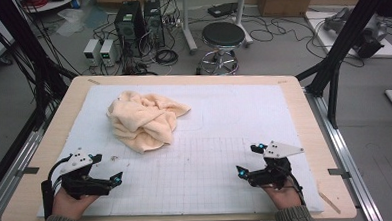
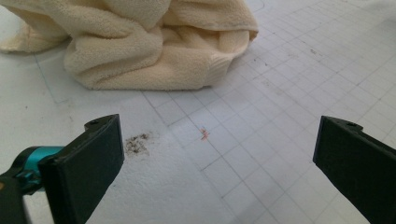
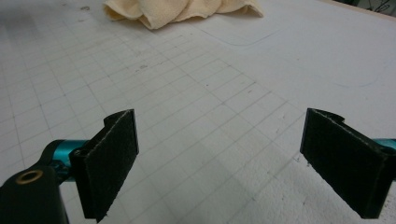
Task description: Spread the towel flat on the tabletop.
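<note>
A crumpled cream towel (image 1: 144, 119) lies bunched on the white gridded mat (image 1: 210, 140), left of centre. My left gripper (image 1: 108, 168) rests low at the near left, a short way in front of the towel (image 2: 140, 42), jaws wide apart with nothing between them. My right gripper (image 1: 250, 159) sits at the near right, farther from the towel (image 3: 182, 11), and its jaws also stand open and empty. The left gripper (image 2: 217, 158) and the right gripper (image 3: 219, 158) both look along the bare mat.
The wooden table (image 1: 307, 115) borders the mat on all sides. A dark smudge (image 2: 137, 142) and a small red fleck (image 2: 204, 134) mark the mat near the left gripper. Beyond the table stand a black stool (image 1: 222, 39), computer towers (image 1: 130, 21) and black frame posts (image 1: 341, 39).
</note>
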Motion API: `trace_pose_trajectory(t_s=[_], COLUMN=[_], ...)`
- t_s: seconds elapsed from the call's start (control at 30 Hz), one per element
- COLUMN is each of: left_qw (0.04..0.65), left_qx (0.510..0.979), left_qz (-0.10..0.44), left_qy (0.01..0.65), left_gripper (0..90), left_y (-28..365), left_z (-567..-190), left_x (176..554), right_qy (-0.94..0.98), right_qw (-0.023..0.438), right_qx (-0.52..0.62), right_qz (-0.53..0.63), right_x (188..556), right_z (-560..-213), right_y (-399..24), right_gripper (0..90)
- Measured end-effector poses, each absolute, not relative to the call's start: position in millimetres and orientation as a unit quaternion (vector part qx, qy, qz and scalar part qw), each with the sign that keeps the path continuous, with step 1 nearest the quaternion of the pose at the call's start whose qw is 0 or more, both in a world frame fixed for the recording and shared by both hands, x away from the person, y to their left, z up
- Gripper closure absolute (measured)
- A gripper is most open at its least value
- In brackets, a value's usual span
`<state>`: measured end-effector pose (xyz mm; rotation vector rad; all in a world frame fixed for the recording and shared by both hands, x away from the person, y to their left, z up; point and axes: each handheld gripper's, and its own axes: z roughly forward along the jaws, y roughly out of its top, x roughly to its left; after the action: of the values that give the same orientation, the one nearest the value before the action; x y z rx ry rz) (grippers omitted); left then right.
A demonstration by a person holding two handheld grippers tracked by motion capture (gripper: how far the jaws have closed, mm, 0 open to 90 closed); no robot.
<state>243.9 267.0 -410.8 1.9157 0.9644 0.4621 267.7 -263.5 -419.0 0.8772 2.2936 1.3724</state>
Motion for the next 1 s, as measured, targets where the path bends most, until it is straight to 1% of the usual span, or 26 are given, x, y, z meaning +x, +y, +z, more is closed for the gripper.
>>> trace_pose_trajectory(t_s=[0.53,1.0], left_qw=[0.464,0.462], left_qx=[0.778,0.778], left_qz=[0.189,0.193], left_qy=[0.379,0.379], left_gripper=[2.4,2.4], left_y=[263.1,262.6], left_z=[-409.1,-408.8], left_x=[244.5,243.3], right_qy=[0.802,0.802], right_qw=[0.167,0.159], right_qx=[0.309,0.307], right_qz=[0.483,0.487], right_x=[262.1,263.9], right_z=[-417.4,-416.1], right_y=[-262.6,-259.8], right_gripper=[10.6,10.6])
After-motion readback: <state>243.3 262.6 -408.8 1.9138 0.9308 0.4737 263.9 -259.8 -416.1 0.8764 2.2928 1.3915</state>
